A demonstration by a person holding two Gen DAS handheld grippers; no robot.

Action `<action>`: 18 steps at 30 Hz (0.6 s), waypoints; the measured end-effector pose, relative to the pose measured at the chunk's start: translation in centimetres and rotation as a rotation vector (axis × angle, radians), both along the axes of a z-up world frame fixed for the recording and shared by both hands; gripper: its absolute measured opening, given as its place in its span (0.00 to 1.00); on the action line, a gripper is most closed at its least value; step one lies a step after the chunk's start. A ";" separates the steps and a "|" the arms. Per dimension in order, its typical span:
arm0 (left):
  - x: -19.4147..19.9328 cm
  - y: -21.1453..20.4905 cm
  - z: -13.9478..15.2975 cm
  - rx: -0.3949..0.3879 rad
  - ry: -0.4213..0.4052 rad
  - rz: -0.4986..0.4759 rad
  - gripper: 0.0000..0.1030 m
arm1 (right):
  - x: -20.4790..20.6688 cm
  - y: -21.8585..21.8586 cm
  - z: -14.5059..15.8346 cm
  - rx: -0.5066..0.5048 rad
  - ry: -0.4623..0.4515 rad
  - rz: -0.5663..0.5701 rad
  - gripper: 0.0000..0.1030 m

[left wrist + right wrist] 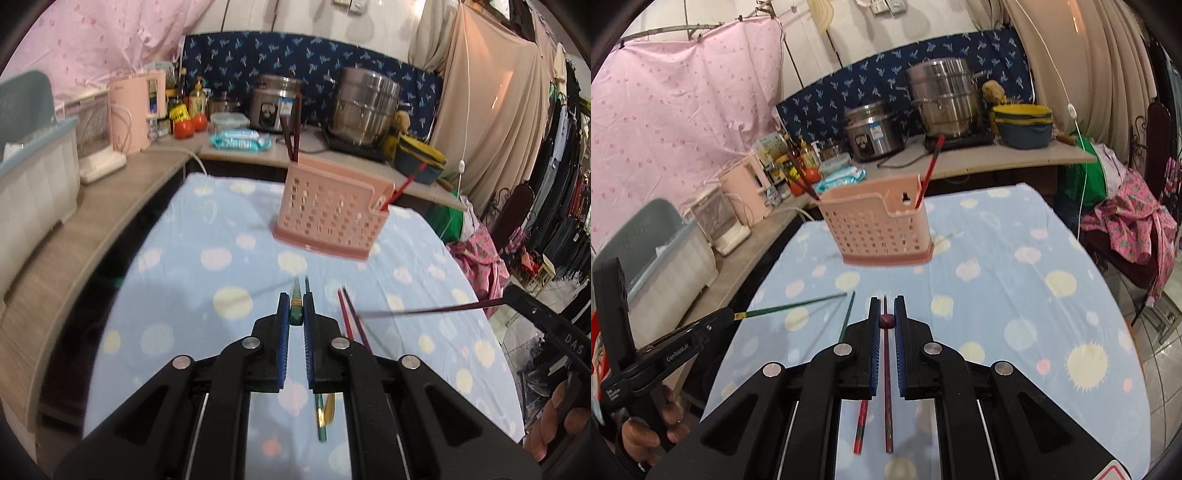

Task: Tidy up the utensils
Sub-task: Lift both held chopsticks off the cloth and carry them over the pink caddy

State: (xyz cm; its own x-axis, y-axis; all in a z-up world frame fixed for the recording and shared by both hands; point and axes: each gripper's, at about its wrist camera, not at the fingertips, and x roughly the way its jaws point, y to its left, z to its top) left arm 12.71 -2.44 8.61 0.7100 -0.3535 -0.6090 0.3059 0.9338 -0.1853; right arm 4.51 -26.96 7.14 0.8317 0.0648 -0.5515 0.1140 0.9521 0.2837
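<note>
The blue spotted tablecloth (184,295) carries my pink utensil basket (879,229), dead ahead of both tongs and well apart from them. My right gripper (886,317) is clamped on a dark red chopstick (886,321); my left gripper (295,314) is clamped on a green chopstick (296,306). Both sticks point toward the basket, neither hand clearly nearer.

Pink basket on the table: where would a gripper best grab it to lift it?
Likely the top edge of its tall back wall, pinched from above near the middle. That thin upright wall of the pink basket rises above the front rim, and the chopsticks inside stand only at its two ends.
</note>
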 end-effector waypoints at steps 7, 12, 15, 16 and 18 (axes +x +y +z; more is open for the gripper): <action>2.2 -0.7 3.0 -0.010 -0.064 -0.004 0.07 | 1.8 -1.3 3.0 -0.004 -0.066 -0.016 0.07; 3.9 -1.5 5.1 -0.013 -0.108 -0.016 0.07 | 3.7 -2.5 4.7 0.015 -0.100 -0.022 0.07; 5.0 -2.1 6.6 -0.023 -0.136 -0.021 0.07 | 5.0 -3.0 5.8 0.020 -0.127 -0.027 0.07; 5.4 -2.3 7.3 -0.032 -0.145 -0.025 0.07 | 5.4 -3.2 6.2 0.019 -0.136 -0.029 0.07; 6.3 -2.5 8.5 -0.052 -0.163 -0.029 0.07 | 6.3 -3.6 7.1 0.025 -0.157 -0.029 0.07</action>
State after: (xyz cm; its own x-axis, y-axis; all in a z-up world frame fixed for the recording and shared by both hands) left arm 19.03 -4.98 17.13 0.7868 -0.4034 -0.4672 0.3624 0.9146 -0.1794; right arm 10.82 -30.60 14.29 0.9092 0.0514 -0.4131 0.0937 0.9416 0.3233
